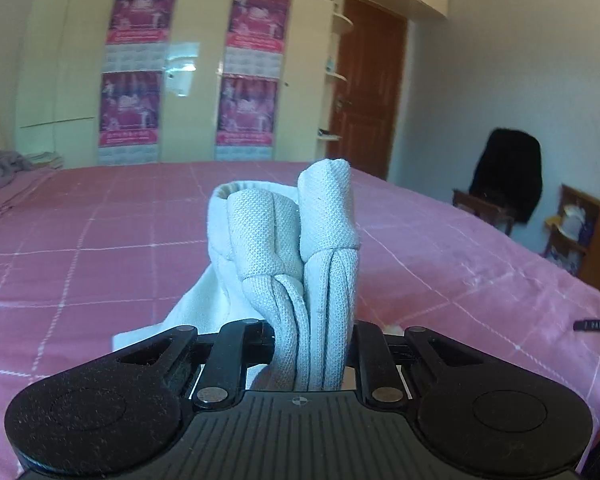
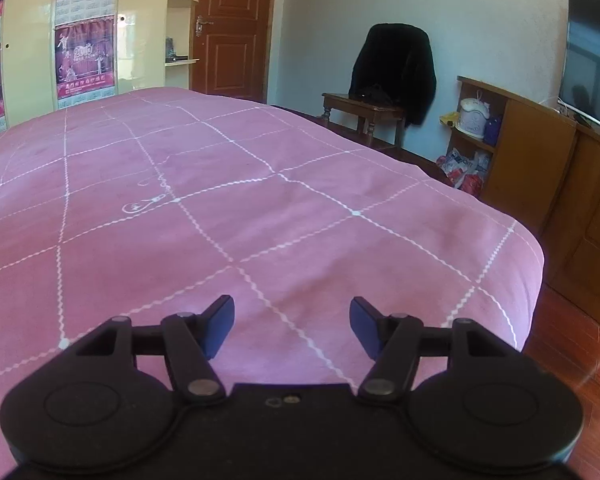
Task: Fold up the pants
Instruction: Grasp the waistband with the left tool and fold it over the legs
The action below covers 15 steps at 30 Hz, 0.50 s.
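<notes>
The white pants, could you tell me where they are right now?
In the left wrist view, the white pants are bunched centrally between the left gripper jaws, above the pink bedspread.

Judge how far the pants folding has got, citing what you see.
Done: nothing visibly folded. In hand: the left hand-held gripper is shut on a bunched part of the white textured fabric pants, raised over the pink checked bedspread. The right hand-held gripper is open, empty. Left: laying flat and folding.

- Left gripper (image 1: 314, 344): fingertips buried in bunched white pants (image 1: 300, 240).
- Pants: lower part hidden behind the gripper body.
- Poster (image 2: 85, 56): print too blurred to read.
</notes>
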Available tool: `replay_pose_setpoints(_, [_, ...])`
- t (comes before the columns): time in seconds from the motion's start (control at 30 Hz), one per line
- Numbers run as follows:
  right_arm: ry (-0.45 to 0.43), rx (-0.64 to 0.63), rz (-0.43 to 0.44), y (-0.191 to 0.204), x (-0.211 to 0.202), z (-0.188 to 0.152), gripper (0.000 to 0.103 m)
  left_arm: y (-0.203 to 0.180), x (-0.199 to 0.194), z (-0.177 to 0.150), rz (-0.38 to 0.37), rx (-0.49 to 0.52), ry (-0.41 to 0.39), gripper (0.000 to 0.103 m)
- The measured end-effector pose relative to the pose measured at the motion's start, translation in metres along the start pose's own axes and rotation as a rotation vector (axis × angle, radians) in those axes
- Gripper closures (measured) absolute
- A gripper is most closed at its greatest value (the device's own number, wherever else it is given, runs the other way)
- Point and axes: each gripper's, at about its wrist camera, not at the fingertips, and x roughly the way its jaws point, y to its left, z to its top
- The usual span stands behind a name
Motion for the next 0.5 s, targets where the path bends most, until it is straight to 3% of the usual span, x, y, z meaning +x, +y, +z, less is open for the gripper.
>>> replay_pose_setpoints(0.2, [0.006,0.04,0.034,-0.009,0.002,0.0,0.037,-0.111,0.019,-0.014,0.0,0.315,0.137,0.086])
replay_pose_setpoints(0.33, [0.006,0.017,0.054,-0.002,0.004,0.0,0.036,-0.159,0.026,-0.024,-0.017,0.424,0.219,0.086])
replay_pose_setpoints(0.4, [0.008,0.012,0.059,0.0,0.003,0.0,0.036,-0.176,0.035,-0.033,-0.014,0.464,0.305,0.083])
replay_pose_setpoints(0.5, [0.004,0.036,0.06,-0.004,0.004,0.001,0.036,-0.194,0.029,-0.039,-0.03,0.474,0.288,0.067])
